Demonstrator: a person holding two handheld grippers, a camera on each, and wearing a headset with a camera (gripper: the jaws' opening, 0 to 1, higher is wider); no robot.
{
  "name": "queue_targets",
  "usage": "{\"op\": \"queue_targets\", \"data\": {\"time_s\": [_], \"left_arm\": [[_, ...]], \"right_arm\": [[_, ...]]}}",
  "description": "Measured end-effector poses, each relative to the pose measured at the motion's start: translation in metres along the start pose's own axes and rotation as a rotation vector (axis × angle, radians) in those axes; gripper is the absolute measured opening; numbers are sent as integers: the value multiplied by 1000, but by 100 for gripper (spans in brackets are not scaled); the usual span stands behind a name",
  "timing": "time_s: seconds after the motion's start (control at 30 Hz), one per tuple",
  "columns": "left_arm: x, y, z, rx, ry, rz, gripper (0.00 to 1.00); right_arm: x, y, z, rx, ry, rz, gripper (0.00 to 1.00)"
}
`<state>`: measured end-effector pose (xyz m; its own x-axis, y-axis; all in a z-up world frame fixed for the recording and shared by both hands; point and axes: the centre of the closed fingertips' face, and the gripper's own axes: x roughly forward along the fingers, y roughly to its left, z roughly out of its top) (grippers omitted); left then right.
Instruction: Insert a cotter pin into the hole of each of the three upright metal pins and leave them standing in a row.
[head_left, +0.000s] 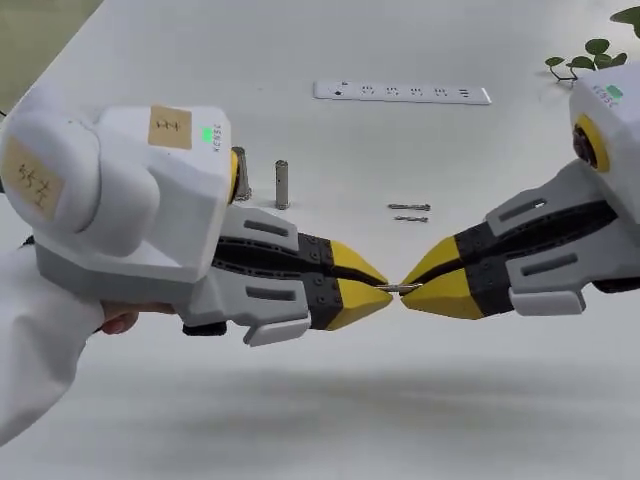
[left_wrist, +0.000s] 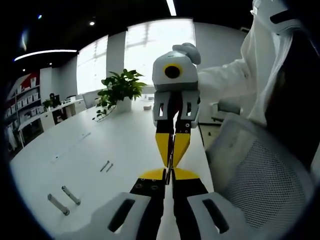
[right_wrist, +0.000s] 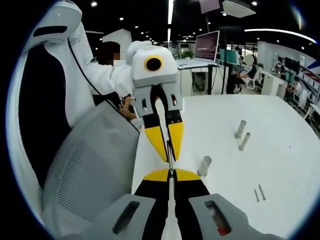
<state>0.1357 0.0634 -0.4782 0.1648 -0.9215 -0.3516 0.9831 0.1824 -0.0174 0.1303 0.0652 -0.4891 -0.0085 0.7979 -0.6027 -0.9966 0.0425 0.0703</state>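
Note:
My left gripper (head_left: 383, 290) and right gripper (head_left: 407, 290) meet tip to tip above the white table (head_left: 330, 390). A thin cotter pin (head_left: 398, 289) bridges them, and both sets of jaws look shut on it. It is a fine sliver in the left gripper view (left_wrist: 169, 167) and in the right gripper view (right_wrist: 170, 157). One metal pin (head_left: 282, 184) stands upright behind the left gripper, and a second metal pin (head_left: 241, 172) is half hidden by it. In the right gripper view three metal pins (right_wrist: 240, 129) (right_wrist: 244, 141) (right_wrist: 204, 166) show. Two loose cotter pins (head_left: 409, 207) (head_left: 411, 218) lie beyond the tips.
A white power strip (head_left: 400, 92) lies at the far side of the table. A potted plant (head_left: 590, 55) is at the far right corner. A mesh office chair (right_wrist: 85, 165) stands at the table's near edge, beside the person in a white sleeve (head_left: 40, 350).

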Motion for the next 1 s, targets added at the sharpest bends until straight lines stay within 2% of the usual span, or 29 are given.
{"op": "queue_targets", "data": {"time_s": [0.03,0.1,0.2,0.3,0.37,0.47,0.63,0.67,0.73,0.83,1.0], "left_arm": [[-1,3,-3,-22,11,12,2],[-2,7,-6,-12,19,25,1],[-5,12,-9,-28,21,40,2],[-8,20,-16,-56,33,70,4],[-8,23,-22,-73,48,66,2],[-9,32,-29,-90,59,94,7],[-11,50,-35,-97,58,162,17],[-13,60,-37,-91,65,209,17],[-14,68,-46,-83,104,239,16],[-13,72,-51,-93,108,233,16],[-8,74,-62,-88,143,216,19]], "right_arm": [[1,-1,-1,4,0,-5,0],[1,-5,-3,13,-1,-15,0],[1,-9,-5,20,1,-23,0],[-2,-22,-11,29,22,-52,0],[-4,-32,-17,43,36,-77,0],[-5,-43,-23,52,61,-98,0],[-3,-53,-32,55,97,-109,0],[-1,-56,-34,56,104,-106,0],[2,-56,-39,39,137,-102,0],[8,-57,-45,27,165,-90,0],[16,-64,-51,23,187,-82,0]]}}
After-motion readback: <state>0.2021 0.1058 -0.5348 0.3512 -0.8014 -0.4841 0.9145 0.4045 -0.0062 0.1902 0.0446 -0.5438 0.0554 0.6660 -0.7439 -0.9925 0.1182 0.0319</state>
